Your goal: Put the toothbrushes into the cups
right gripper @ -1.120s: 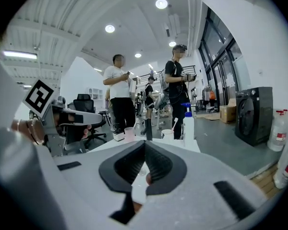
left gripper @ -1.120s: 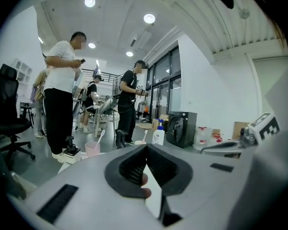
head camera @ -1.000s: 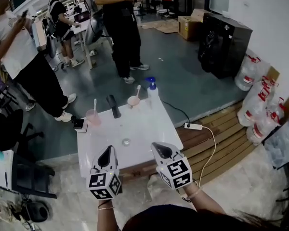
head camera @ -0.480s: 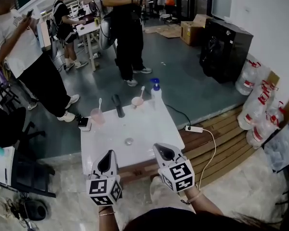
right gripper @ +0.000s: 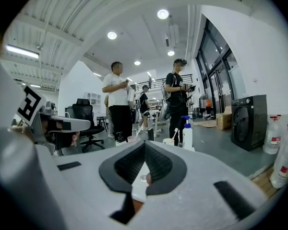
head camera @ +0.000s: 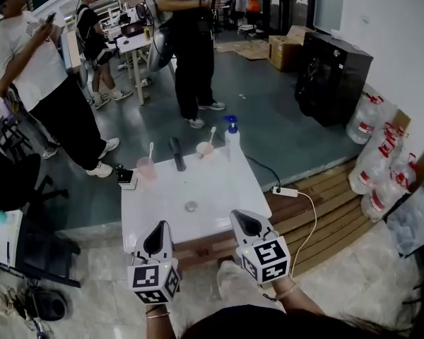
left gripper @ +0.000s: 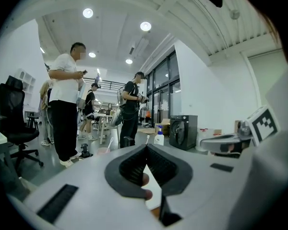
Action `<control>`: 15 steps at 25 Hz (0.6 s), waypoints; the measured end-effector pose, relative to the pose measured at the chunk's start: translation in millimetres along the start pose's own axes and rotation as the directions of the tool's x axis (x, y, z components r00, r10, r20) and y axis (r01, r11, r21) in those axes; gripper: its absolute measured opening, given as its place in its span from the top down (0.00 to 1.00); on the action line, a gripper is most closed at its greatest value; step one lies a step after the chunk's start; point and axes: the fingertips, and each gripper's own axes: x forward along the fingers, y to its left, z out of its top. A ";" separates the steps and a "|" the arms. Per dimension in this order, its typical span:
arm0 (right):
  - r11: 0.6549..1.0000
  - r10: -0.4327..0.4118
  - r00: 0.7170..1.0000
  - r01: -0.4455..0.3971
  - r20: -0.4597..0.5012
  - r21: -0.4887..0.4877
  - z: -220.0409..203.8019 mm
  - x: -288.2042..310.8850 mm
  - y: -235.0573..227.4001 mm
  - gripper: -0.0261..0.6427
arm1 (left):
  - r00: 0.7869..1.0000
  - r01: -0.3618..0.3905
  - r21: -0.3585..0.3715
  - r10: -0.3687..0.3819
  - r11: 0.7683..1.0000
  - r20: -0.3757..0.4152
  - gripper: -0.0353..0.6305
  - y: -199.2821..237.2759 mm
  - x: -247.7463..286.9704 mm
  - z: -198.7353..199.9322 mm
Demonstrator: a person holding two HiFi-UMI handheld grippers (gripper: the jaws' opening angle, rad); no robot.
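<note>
Brush stands in the pink cup at ten o'clock on the counter, another brush in the pale cup at twelve. Left tongs and right tongs are pressed together, empty, at six; I judge nothing left

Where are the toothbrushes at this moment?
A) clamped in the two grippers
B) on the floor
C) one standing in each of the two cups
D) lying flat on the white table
C: one toothbrush stands in the pink cup, the other toothbrush in the paler cup; the left gripper and right gripper hold nothing.
</note>
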 end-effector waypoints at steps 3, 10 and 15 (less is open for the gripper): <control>1.000 -0.002 1.000 0.002 0.002 -0.004 -0.4 -5.1 -1.4 0.96 | 1.000 0.000 0.003 0.000 1.000 0.002 0.94 -4.2 -2.8 -0.4; 1.000 -0.004 1.000 0.004 0.011 -0.018 2.7 -15.2 -1.0 0.96 | 1.000 0.009 0.009 -0.009 1.000 0.008 0.94 -12.5 -12.4 1.5; 1.000 -0.004 1.000 0.004 0.022 -0.025 5.1 -22.9 -0.9 0.96 | 1.000 0.010 0.007 -0.011 1.000 0.019 0.94 -15.1 -17.9 3.7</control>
